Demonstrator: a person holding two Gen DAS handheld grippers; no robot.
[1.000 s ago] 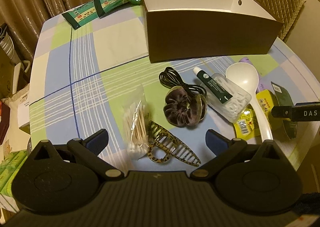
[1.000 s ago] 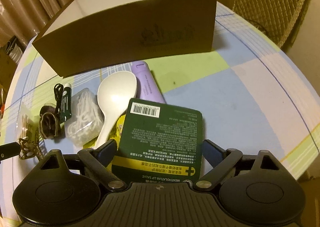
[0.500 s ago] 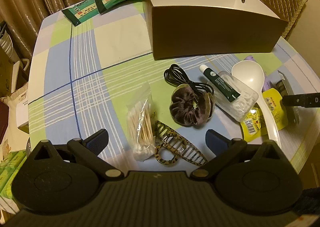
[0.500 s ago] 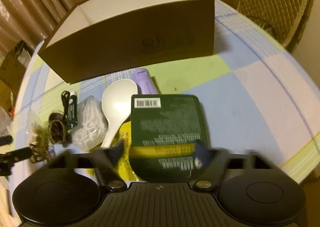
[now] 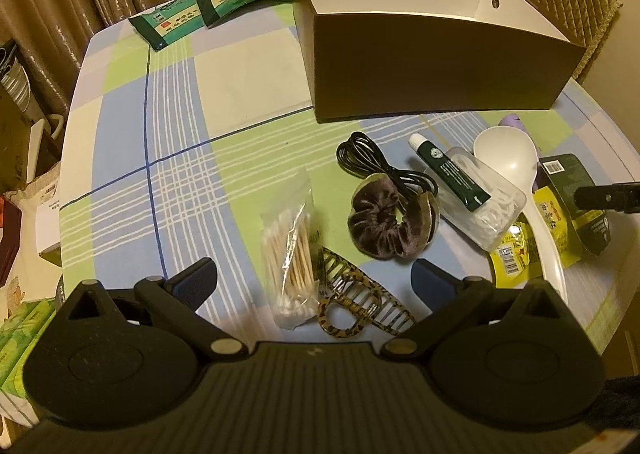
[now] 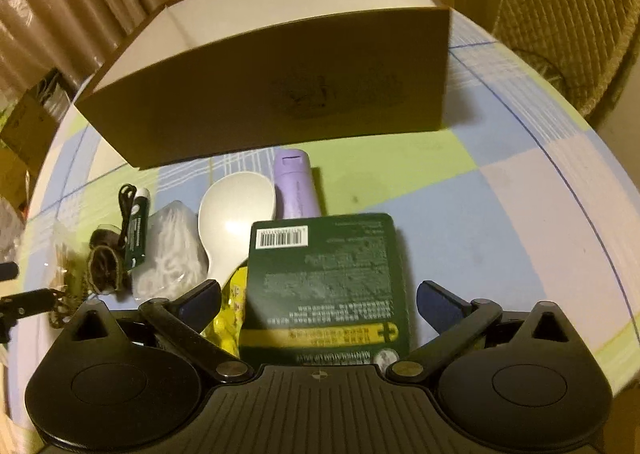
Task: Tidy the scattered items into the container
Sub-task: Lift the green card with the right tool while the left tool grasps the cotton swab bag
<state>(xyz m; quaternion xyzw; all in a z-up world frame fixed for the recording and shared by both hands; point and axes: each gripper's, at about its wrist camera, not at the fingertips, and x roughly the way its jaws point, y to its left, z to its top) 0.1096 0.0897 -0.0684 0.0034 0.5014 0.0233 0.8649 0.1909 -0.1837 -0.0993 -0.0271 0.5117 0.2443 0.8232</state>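
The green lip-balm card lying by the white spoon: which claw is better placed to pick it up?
Probably the right claw: it is open, and the green lip-balm card lies between its fingers. The left claw, also open, sits over the cotton swabs and hair clip.

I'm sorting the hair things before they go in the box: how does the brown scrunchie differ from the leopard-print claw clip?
The scrunchie is a soft, plain brown velvet ring, bunched and puffy; the claw clip is hard, leopard-patterned and toothed. The scrunchie lies on a black cable; the claw clip lies beside the cotton swab bag, between the fingers of the open left gripper. Both lie on the tablecloth, outside the box.
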